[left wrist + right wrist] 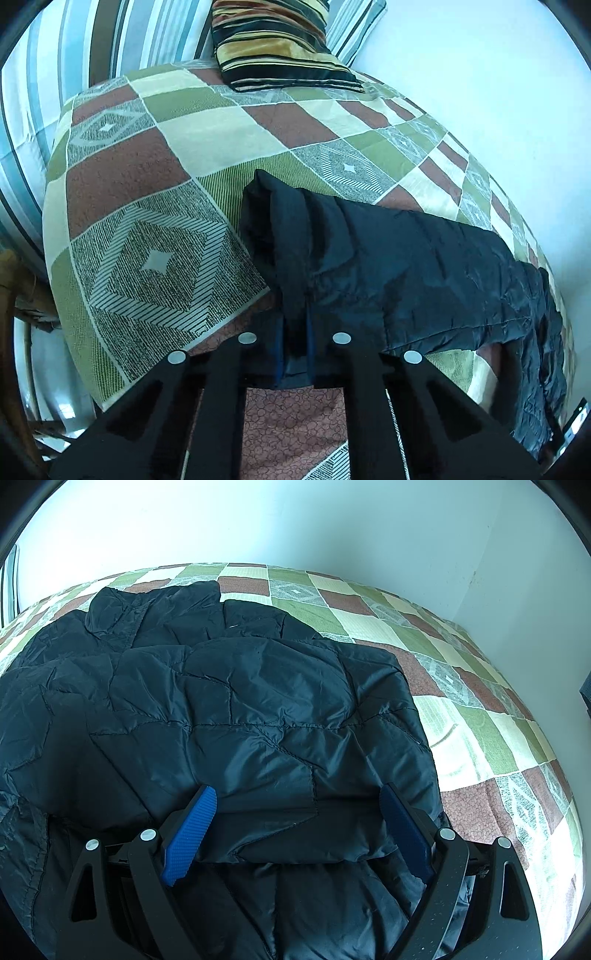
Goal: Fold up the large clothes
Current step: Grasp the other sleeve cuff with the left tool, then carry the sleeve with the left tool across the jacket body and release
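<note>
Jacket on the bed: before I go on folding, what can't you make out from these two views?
- Left wrist view: the left gripper is shut on the jacket; the cloth hides its pads.
- Left wrist view: the jacket's right end runs off the picture edge.
- Right wrist view: the right gripper stands open; the jacket's near hem is cut off below.
- Neither view shows a zip.

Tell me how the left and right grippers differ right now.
The left gripper is shut, pinching a fold of the dark jacket; the right gripper is open, its blue pads straddling the jacket unclamped. Both point down at the jacket on the patchwork bedspread.
</note>
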### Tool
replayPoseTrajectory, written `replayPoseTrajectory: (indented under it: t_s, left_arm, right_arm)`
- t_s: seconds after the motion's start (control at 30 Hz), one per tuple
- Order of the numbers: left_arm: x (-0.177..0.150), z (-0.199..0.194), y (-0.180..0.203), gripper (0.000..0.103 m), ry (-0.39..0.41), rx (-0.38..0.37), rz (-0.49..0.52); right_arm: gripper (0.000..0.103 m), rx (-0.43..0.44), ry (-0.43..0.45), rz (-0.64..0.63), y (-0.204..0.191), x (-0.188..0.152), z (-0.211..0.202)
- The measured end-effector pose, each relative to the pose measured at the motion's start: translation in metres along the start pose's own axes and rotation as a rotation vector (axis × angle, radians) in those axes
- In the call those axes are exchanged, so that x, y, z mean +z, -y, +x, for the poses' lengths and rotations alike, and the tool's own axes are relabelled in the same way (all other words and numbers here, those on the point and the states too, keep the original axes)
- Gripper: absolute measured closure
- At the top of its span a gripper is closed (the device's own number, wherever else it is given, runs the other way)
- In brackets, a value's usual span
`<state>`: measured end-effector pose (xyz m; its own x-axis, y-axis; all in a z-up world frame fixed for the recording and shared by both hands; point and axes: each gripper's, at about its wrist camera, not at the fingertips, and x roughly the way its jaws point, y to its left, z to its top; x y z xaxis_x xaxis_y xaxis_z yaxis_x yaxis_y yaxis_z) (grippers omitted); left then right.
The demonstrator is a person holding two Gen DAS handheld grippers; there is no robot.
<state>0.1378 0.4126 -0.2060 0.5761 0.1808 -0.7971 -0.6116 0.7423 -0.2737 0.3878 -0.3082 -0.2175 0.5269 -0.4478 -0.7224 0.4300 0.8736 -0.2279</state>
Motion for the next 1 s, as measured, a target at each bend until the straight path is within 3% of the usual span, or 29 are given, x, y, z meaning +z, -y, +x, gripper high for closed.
replayPoseTrajectory:
  t_s: [0.27, 0.5, 0.73, 1.0]
  left_arm:
    - [0.009, -0.028, 0.025, 0.098, 0.073, -0.01, 0.08]
    - [0.019, -0.062, 0.083, 0.098, 0.133, -0.139, 0.164]
    - [0.004, -0.079, 0.207, 0.099, 0.149, -0.327, 0.367]
    - [-0.048, -0.073, 0.355, 0.099, 0.075, -0.511, 0.57]
  right_arm:
    - [0.014, 0.001, 0.0, 0.0, 0.0, 0.0, 0.0]
    - [0.014, 0.003, 0.0, 0.002, 0.001, 0.0, 0.0]
    - [0.014, 0.012, -0.002, 0.009, 0.0, 0.001, 0.001]
    - [0.014, 0.021, -0.003, 0.016, 0.0, 0.002, 0.001]
